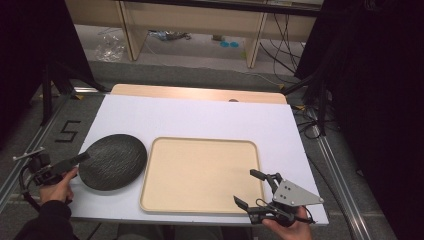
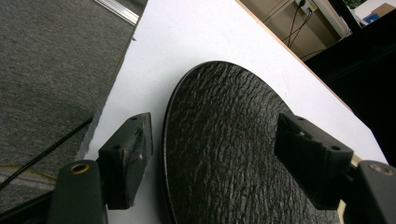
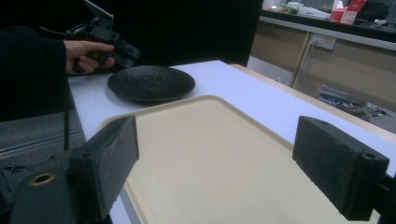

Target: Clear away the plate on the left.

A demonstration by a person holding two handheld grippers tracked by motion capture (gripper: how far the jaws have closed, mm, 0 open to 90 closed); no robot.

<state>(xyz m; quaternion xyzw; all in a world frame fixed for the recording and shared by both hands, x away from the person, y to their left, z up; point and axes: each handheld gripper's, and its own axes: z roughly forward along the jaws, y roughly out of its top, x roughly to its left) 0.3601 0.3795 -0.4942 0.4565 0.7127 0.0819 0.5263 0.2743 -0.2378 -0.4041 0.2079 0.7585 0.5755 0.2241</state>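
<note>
A dark, rough-textured round plate [image 1: 113, 161] lies on the white tabletop [image 1: 200, 117] at the near left. Right of it sits a bare beige tray [image 1: 200, 172]. My left gripper [image 1: 84, 159] is at the plate's left rim. In the left gripper view the plate [image 2: 224, 140] runs between the jaws of that gripper [image 2: 219, 158]: one pad hangs over the plate, the other stands outside the rim, and neither presses on it. My right gripper [image 1: 247, 187] stands open over the tray's near right corner, with the tray [image 3: 210, 154] beyond its gripper [image 3: 215, 163] jaws, the plate [image 3: 150, 82] and left gripper [image 3: 127, 52] farther off.
Metal rails [image 1: 30, 150] run along both sides of the table. A strip of tan wood [image 1: 200, 93] shows behind the white top. A taped figure 5 [image 1: 67, 131] marks the floor at left. Cables [image 1: 310, 125] lie at the right, wooden furniture [image 1: 195, 22] at the back.
</note>
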